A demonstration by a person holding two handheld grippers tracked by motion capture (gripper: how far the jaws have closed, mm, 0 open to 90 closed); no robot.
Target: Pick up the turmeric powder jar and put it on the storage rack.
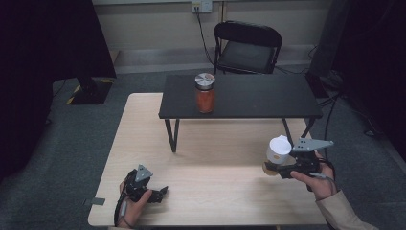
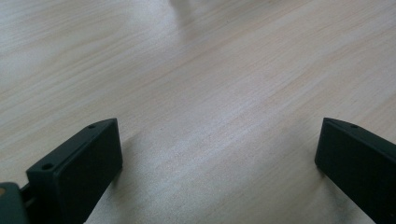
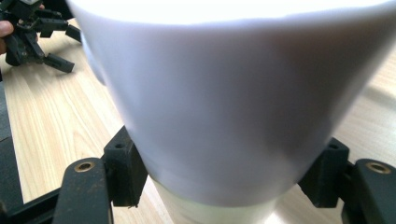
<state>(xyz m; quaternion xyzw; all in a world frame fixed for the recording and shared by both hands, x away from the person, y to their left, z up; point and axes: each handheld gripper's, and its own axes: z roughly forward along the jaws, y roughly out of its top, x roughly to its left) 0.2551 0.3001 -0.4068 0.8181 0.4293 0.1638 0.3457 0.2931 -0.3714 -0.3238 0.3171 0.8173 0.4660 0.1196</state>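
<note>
My right gripper [image 1: 276, 167] is shut on a white cup [image 1: 278, 149] and holds it just above the right side of the light wooden table [image 1: 210, 191]. In the right gripper view the cup [image 3: 224, 93] sits between the two black jaws, its lower part a paler cream colour, with my right gripper [image 3: 224, 170] clamped near its base. My left gripper [image 1: 161, 193] rests on the table at the front left, in a hand. Its jaws stand wide apart over bare wood, so my left gripper [image 2: 219, 154] is open and holds nothing.
A low black table [image 1: 258, 98] stands on the far half of the wooden table, with a silver-lidded jar of orange-red contents [image 1: 205, 93] on its left part. A black folding chair [image 1: 246, 48] stands behind. The left gripper [image 3: 32, 32] also shows far off in the right gripper view.
</note>
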